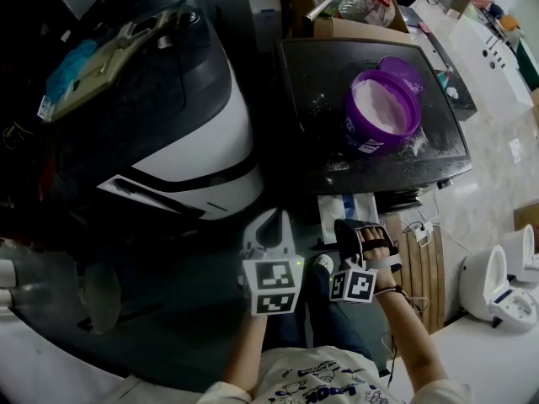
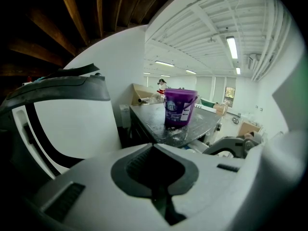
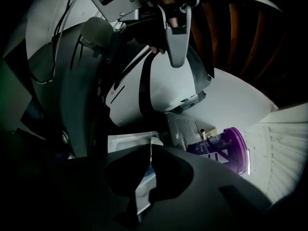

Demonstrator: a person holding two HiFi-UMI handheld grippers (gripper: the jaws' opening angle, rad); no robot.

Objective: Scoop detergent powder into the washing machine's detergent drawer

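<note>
A purple tub (image 1: pixel 381 112) of white detergent powder stands open on the black table (image 1: pixel 316 154), its lid (image 1: pixel 404 68) behind it. The washing machine (image 1: pixel 181 141), dark and white, fills the left. A white tray with a blue part (image 1: pixel 347 211), perhaps the drawer, lies below the table's front edge. My left gripper (image 1: pixel 271 220) and right gripper (image 1: pixel 349 225) hover low and close together, near the person's body, both shut and empty. The tub (image 2: pixel 180 107) stands well ahead of the left gripper (image 2: pixel 153 147). The right gripper (image 3: pixel 150 148) points at the white tray (image 3: pixel 127 143), with the tub (image 3: pixel 226 146) to its right.
A cardboard box (image 1: pixel 337 11) with clutter stands behind the table. A white counter (image 1: pixel 493 57) runs along the right. White appliances (image 1: pixel 497 284) and a wooden slatted board (image 1: pixel 425 268) with cables sit at the lower right. Spilled powder dusts the table by the tub.
</note>
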